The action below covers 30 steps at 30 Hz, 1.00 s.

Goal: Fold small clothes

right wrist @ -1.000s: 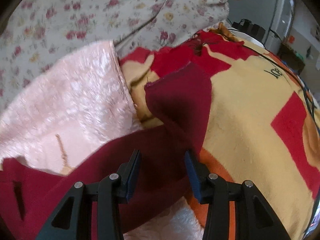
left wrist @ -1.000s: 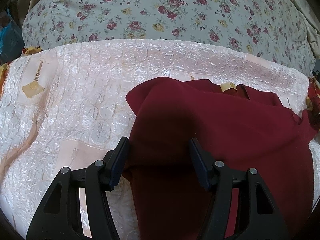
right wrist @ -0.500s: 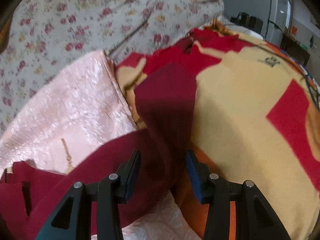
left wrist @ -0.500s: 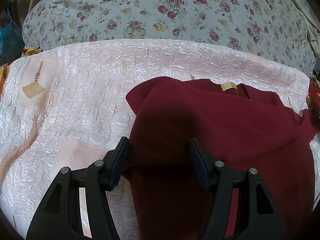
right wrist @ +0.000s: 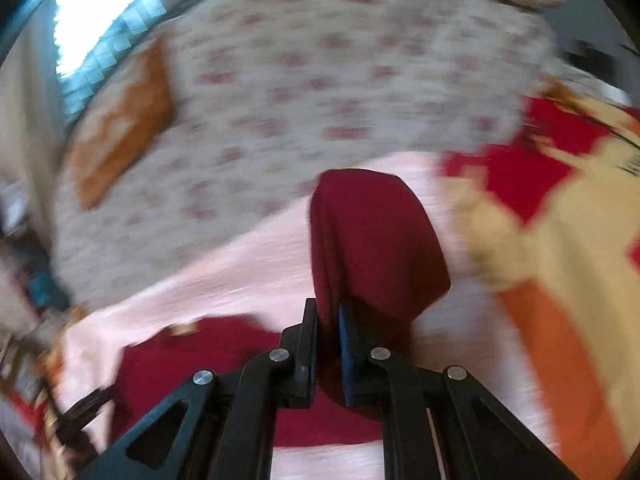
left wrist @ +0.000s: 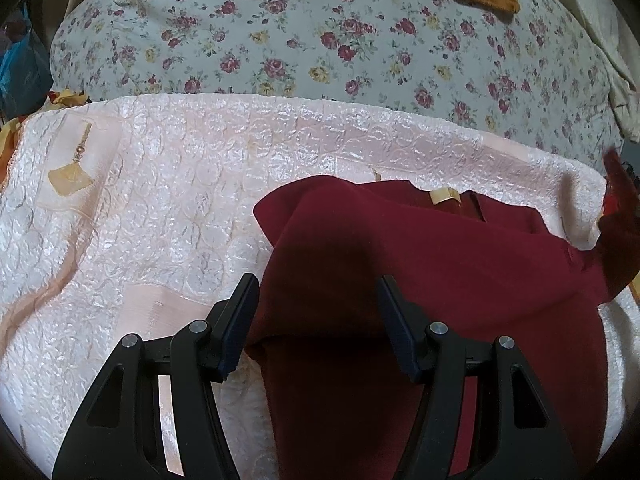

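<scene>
The right claw (right wrist: 328,314) is clenched on a fold of the maroon garment (right wrist: 372,236), which rises ahead of it. The left claw (left wrist: 316,300) is released, straddling the maroon garment (left wrist: 420,272) on the pink quilt (left wrist: 160,208); a yellow neck label (left wrist: 444,195) ahead is unreadable.

Maroon garment (left wrist: 460,280) on pink quilted spread (left wrist: 180,200)

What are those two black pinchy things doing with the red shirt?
A person is folding a dark red shirt on a pink blanket. The right gripper has pinched one part of it and lifted it up. The left gripper is open, over the part lying flat.
</scene>
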Motion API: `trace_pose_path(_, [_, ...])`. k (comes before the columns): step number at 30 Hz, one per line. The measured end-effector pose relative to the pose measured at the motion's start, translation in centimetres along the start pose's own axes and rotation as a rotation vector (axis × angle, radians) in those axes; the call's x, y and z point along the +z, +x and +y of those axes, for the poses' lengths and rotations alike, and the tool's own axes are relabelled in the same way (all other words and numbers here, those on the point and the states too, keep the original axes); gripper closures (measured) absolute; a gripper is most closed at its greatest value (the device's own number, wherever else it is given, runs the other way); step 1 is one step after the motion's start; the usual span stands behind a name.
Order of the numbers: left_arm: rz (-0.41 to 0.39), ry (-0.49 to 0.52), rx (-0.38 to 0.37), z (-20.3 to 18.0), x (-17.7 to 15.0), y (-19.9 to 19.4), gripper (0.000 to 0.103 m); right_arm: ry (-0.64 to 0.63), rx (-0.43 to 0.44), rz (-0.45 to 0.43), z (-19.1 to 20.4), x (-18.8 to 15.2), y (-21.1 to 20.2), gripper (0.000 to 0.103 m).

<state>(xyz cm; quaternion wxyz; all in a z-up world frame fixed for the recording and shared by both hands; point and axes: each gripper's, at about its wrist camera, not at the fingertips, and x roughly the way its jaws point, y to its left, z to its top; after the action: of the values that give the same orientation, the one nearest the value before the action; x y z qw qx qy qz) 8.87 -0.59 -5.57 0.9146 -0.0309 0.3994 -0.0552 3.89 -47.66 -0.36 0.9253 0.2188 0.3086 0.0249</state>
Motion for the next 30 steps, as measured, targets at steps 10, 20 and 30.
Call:
trace_pose_path(10, [0.011,-0.072,-0.098,1.0,0.4,-0.8,0.042,-0.31,0.223,0.223,18.6,-9.2,10.5,0.094])
trace_pose_path(20, [0.048,-0.086,-0.246,-0.5,0.1,-1.3,0.042,-0.396,0.239,0.345,19.0,-13.9,11.7,0.057])
trace_pose_path(30, [0.163,-0.014,-0.224,-5.8,-0.4,1.1,0.033,-0.359,0.175,0.259,12.4,-12.5,3.9,0.057])
